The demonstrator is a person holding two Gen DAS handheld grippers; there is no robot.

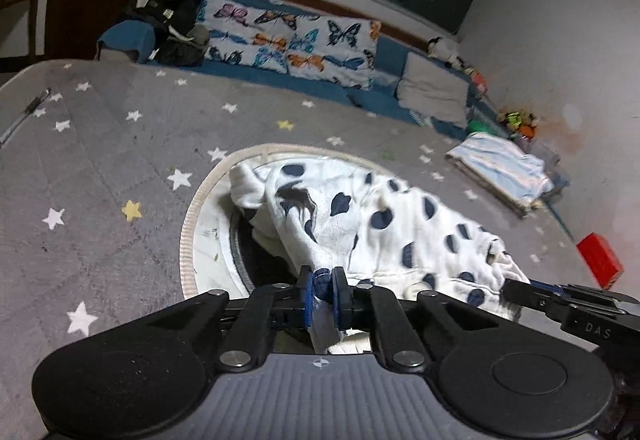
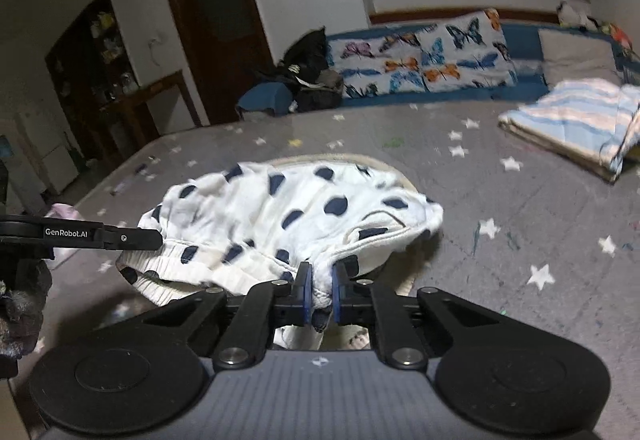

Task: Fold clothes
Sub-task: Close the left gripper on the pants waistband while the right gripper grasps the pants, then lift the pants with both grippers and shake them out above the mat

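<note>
You have both grippers, left (image 1: 323, 286) and right (image 2: 322, 284), with fingers pinched on the garment (image 1: 372, 224) at its near hem, lifting it off the round mat (image 1: 200, 224) on the bed (image 1: 100, 160), likely to spread it flat for folding.

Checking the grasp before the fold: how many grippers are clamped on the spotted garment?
2. Left gripper pinches the spotted garment at its near edge; right gripper pinches another part of that near edge.
</note>
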